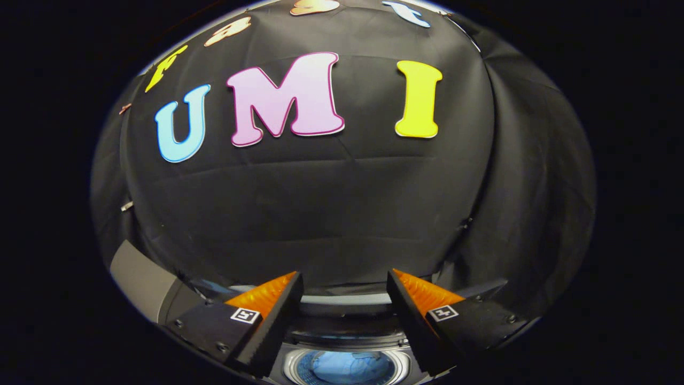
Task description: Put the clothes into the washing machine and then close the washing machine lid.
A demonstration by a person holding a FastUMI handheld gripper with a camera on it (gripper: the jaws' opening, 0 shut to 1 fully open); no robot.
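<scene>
- The gripper [344, 283] hung above the washing machine [342, 321], its jaws spread wide with nothing between them.
- Between and below the fingers lay the machine's round drum opening [346, 368], partly cut off by the fingers on both sides.
- Inside the drum something pale blue, most likely the clothes [342, 370], could be seen, but it was too blurred and small to make out any shape.
- A grey raised panel [140, 278] beside the left finger may have been the lid; I could not tell.
- Beyond stood the booth's black cloth wall [320, 214].
</scene>
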